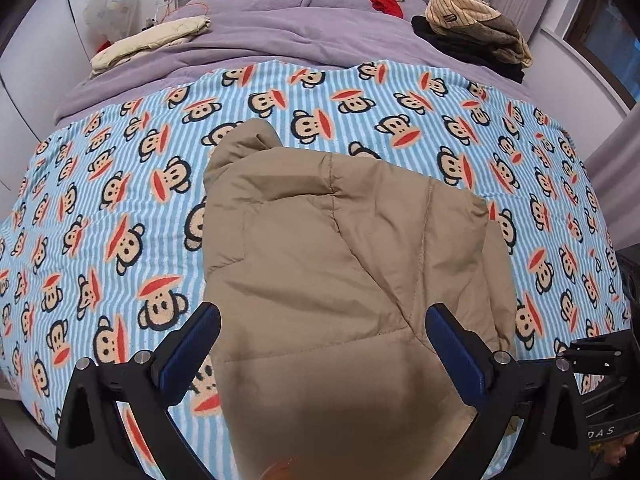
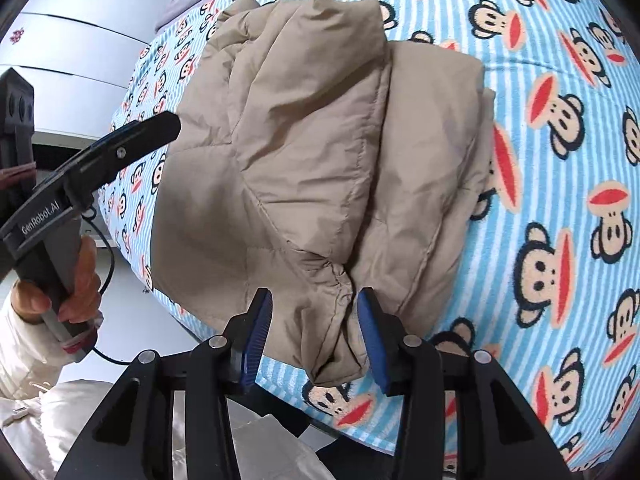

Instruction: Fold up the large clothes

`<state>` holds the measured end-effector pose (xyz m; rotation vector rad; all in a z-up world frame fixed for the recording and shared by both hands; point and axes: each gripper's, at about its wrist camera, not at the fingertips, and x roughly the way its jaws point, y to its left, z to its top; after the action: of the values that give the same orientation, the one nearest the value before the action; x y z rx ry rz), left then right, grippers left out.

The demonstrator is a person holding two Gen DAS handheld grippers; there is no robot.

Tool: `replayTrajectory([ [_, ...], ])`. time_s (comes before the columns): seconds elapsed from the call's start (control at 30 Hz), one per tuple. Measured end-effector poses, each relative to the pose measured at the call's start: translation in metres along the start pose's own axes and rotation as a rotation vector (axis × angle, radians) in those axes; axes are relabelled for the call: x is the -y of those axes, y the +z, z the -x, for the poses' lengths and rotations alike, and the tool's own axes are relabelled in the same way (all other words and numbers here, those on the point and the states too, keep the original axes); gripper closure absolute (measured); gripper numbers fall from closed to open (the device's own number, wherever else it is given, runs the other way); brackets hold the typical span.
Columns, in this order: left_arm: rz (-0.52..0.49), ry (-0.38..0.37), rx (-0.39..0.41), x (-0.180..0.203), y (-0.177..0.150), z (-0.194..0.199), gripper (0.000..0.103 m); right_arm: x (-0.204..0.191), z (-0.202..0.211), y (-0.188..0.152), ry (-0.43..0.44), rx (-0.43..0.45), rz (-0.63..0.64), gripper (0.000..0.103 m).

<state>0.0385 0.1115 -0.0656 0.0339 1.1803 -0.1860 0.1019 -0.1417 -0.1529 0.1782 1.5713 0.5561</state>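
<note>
Folded tan jacket [image 1: 340,248] is laid on monkey-print blanket [image 1: 100,200], centre-frame in both views. L gripper [image 1: 322,328] is held above jacket's near end w/ fingers spread wide, nothing gripped; in R wrist view it is seen at 9 o'clock, held by a hand [image 2: 76,280]. R gripper [image 2: 316,320] has fingers partly apart, straddling the cuff at 6 o'clock, pads not pressing.
</note>
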Motion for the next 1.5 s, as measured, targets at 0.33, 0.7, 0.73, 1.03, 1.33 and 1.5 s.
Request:
replayTrajectory([
  [0.33, 0.030, 0.023, 0.025, -0.011, 0.002, 0.003, 0.001, 0.016, 0.031, 0.008, -0.084, 0.147, -0.060, 0.022],
  [0.7, 0.059, 0.069, -0.027, -0.020, -0.004, -0.009, 0.001, 0.020, 0.035, 0.008, -0.163, 0.262, -0.162, 0.010],
  [0.73, 0.057, 0.068, -0.028, -0.020, -0.004, -0.009, 0.001, 0.020, 0.035, 0.008, -0.173, 0.268, -0.171, 0.010],
  [1.03, 0.055, 0.072, -0.029, -0.027, -0.005, -0.006, 0.001, 0.012, 0.038, 0.010, -0.297, 0.287, -0.189, 0.010],
  [1.33, 0.036, 0.094, -0.054, -0.040, -0.010, -0.001, 0.001, 0.002, 0.034, 0.004, -0.327, 0.282, -0.240, 0.010],
  [1.5, 0.034, 0.113, -0.073, -0.049, -0.018, 0.001, 0.001, -0.006, 0.034, 0.001, -0.328, 0.293, -0.274, 0.010],
])
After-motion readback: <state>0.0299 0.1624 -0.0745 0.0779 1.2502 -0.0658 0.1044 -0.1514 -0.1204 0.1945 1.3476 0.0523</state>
